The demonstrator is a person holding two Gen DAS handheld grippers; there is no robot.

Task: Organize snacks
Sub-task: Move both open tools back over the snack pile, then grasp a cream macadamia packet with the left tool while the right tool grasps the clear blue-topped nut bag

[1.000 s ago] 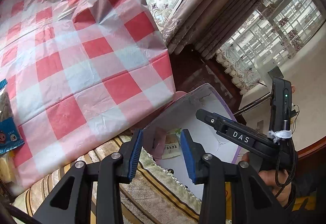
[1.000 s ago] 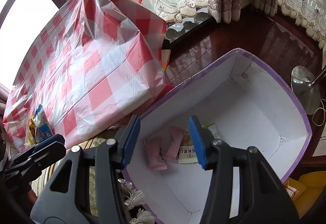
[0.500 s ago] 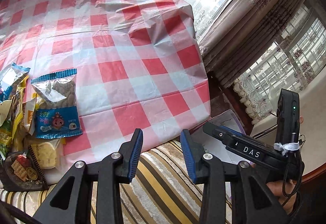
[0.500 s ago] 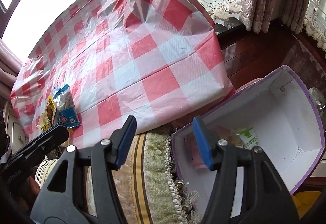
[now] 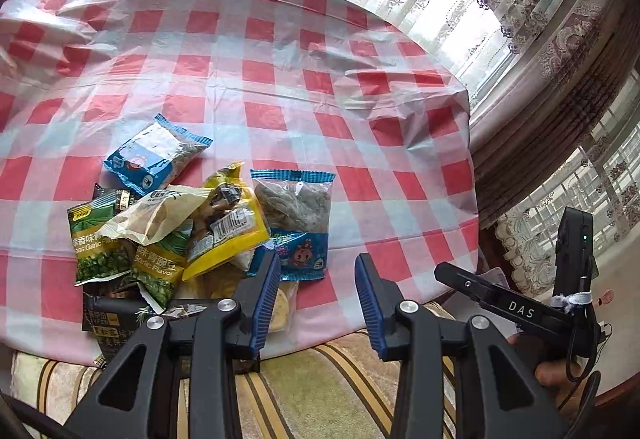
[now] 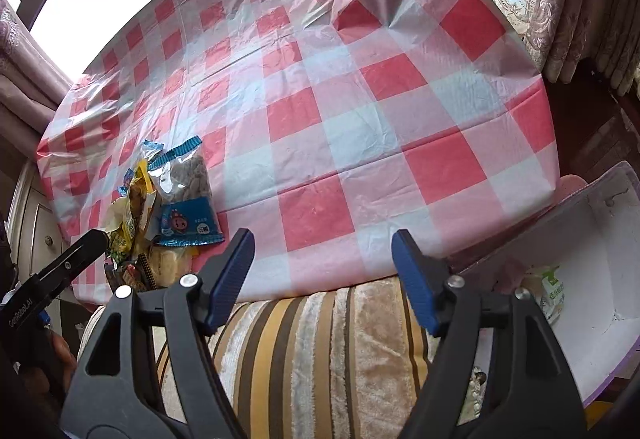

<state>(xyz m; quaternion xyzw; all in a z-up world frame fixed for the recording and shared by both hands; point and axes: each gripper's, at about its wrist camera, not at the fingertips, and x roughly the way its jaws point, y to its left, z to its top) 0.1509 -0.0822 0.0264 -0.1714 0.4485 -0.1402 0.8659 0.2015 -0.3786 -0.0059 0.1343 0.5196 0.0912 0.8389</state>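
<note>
A pile of snack packets lies at the near left of the checked table (image 5: 280, 87): a blue-and-clear packet (image 5: 296, 223), a second blue packet (image 5: 156, 155), a yellow packet (image 5: 228, 231) and green pea packets (image 5: 100, 247). My left gripper (image 5: 316, 295) is open and empty, just in front of the blue-and-clear packet. My right gripper (image 6: 322, 275) is open and empty over the table's near edge, right of the pile (image 6: 176, 215). The white box with a purple rim (image 6: 600, 319) sits low at the right and holds a green-and-white packet (image 6: 550, 287).
A striped plush cushion (image 6: 320, 351) lies along the table's front edge below both grippers. Curtains (image 5: 560, 59) and a window stand to the right. A dark wood floor (image 6: 600, 127) shows beyond the table's right edge.
Both grippers have swung left from the box to the table. The snack pile has come into the left wrist view. The right gripper's jaws have opened wider.
</note>
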